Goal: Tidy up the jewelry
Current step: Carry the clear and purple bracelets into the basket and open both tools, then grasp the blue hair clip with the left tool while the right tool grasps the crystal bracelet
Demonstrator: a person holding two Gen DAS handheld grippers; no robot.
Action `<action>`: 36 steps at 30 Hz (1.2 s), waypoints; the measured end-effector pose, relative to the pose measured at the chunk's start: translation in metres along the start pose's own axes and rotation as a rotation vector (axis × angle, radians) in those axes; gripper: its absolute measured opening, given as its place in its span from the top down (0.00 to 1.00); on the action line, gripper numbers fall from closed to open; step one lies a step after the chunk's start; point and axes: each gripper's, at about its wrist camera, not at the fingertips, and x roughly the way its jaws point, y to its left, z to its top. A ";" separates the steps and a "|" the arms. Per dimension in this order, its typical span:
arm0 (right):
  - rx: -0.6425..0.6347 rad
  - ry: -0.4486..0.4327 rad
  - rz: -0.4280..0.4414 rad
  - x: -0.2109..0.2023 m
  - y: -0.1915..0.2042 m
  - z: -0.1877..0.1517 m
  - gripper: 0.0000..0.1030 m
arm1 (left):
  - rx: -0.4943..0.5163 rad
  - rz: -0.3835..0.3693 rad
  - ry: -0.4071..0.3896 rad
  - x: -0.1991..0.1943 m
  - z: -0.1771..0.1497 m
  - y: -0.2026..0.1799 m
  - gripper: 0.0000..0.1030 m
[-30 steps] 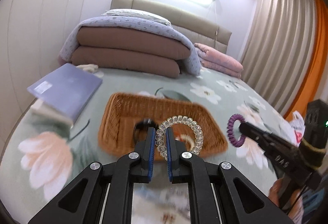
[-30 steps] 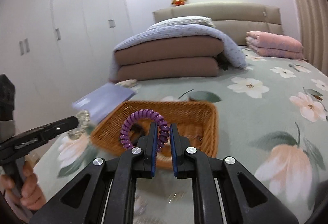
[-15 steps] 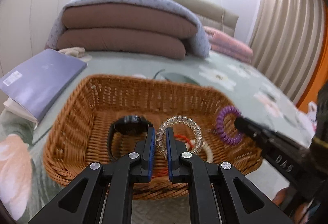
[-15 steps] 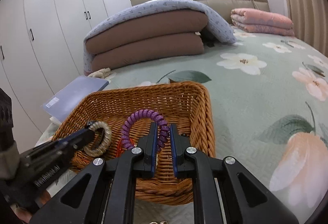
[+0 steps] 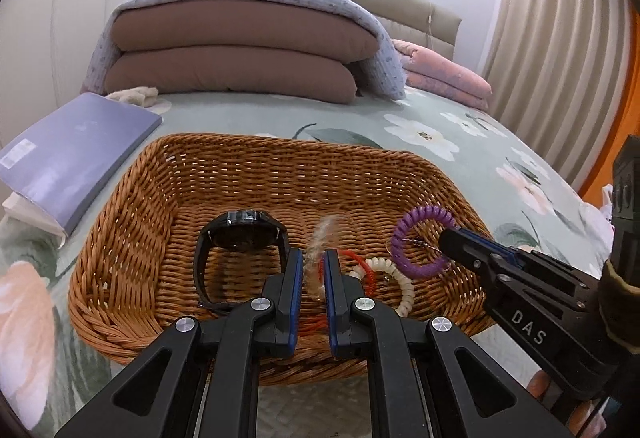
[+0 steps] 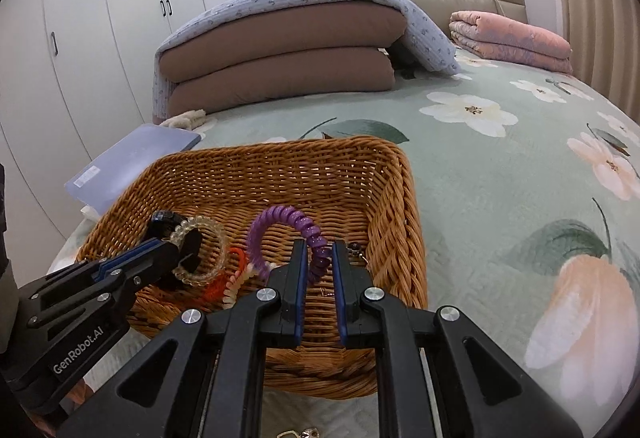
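Observation:
A wicker basket (image 5: 160,197) (image 6: 400,205) sits on the floral bedspread. Both grippers hover over its near part. My left gripper (image 5: 313,258) has its jaws parted, and the clear bead bracelet (image 5: 316,250) (image 6: 200,254) is blurred between them, slipping loose. My right gripper (image 6: 320,250) (image 5: 448,244) has opened slightly around the purple spiral hair tie (image 6: 280,230) (image 5: 420,238), which still hangs between the pads. In the basket lie a black watch (image 5: 240,238), a cream spiral tie (image 5: 396,278) and a red-orange band (image 5: 360,262).
A lavender book (image 5: 76,157) lies left of the basket on the bed. Folded brown quilts under a blue blanket (image 5: 240,49) are stacked behind it, with a pink quilt (image 6: 512,37) at the right. A small metal trinket (image 6: 300,432) lies on the bedspread near me.
Both grippers moved forward and down over the basket. Both jaws have opened a little; the bead bracelet turns and starts to drop from the left gripper.

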 end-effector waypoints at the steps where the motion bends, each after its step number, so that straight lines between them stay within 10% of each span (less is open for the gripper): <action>1: 0.003 0.000 0.003 0.000 -0.001 0.000 0.86 | 0.003 0.003 0.000 0.000 0.000 0.000 0.90; 7: 0.038 0.008 0.035 0.000 -0.007 0.000 0.82 | -0.007 -0.010 0.007 0.000 0.000 0.001 0.88; 12: 0.047 -0.059 0.045 -0.016 -0.010 -0.001 0.70 | -0.041 -0.042 -0.016 -0.007 -0.001 0.008 0.57; 26: 0.032 -0.339 0.014 -0.081 -0.004 -0.006 0.70 | -0.078 -0.082 -0.144 -0.058 0.004 0.014 0.57; 36: 0.020 -0.259 0.053 -0.118 0.006 -0.052 0.70 | -0.150 -0.107 -0.098 -0.111 -0.034 0.036 0.57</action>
